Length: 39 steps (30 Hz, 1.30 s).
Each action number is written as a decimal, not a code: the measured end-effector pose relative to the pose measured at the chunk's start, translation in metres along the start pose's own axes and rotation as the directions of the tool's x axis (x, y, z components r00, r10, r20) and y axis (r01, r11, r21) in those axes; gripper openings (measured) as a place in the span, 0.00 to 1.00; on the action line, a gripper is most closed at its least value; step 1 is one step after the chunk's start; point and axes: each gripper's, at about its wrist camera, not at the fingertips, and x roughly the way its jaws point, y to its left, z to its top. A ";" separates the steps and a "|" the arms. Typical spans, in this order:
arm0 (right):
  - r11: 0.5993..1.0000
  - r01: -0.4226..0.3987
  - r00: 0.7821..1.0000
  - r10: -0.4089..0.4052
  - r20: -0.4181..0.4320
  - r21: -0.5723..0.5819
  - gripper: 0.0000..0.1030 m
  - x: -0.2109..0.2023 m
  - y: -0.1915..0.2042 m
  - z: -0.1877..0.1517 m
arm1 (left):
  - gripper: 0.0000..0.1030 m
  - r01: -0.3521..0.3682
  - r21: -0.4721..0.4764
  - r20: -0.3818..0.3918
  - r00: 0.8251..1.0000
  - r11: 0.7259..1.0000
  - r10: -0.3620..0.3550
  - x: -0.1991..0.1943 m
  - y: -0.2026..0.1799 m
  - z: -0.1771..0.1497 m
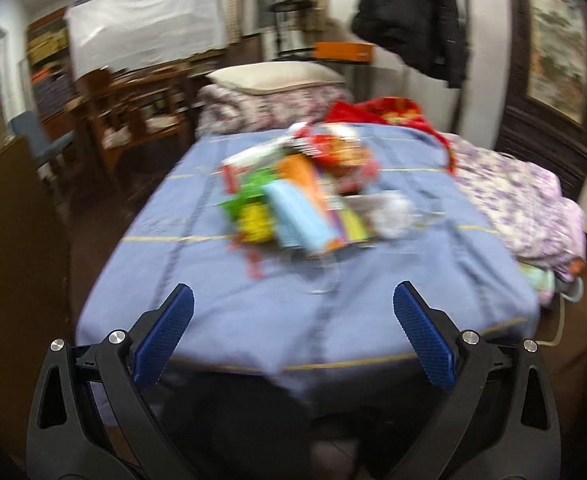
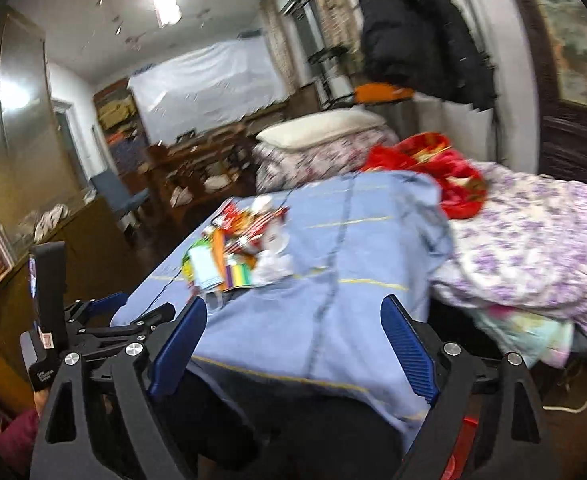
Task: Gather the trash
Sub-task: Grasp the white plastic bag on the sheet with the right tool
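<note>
From the left wrist camera, the left gripper [image 1: 293,304] is seen with its blue ribbed pads spread wide and nothing between them, held above the near edge of a bed covered by a light blue quilted bedspread [image 1: 253,312]. A heap of colourful paper and plastic wrappers, the trash to be collected [image 1: 297,196], is piled at the middle of that bedspread, well apart from the fingertips. A crumpled red cloth [image 1: 389,114] lies beyond the heap, and a purple floral quilt [image 1: 521,200] is bunched along the right edge. The picture is smeared, so single wrappers cannot be told apart.

From the right wrist camera, the right gripper [image 2: 293,324] is likewise shown wide open and empty, hanging over the bed's near corner. The same heap is seen further off to the upper left of the pads, with the left gripper's black body visible at the far left edge. A dark padded jacket [image 2: 421,32] hangs on the wall behind.

Both grippers are judged to be on approach. A fast closure on the loose heap could pinch bedspread fabric along with the wrappers, or scatter light pieces toward the bed's left edge and onto the floor; thin flat packets could slip from the pads.
</note>
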 end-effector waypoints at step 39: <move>0.997 0.006 0.999 -0.009 0.039 0.082 0.14 0.143 0.019 -0.017 | 0.93 0.121 -0.117 -0.008 0.992 0.986 -0.123 0.085 0.030 0.038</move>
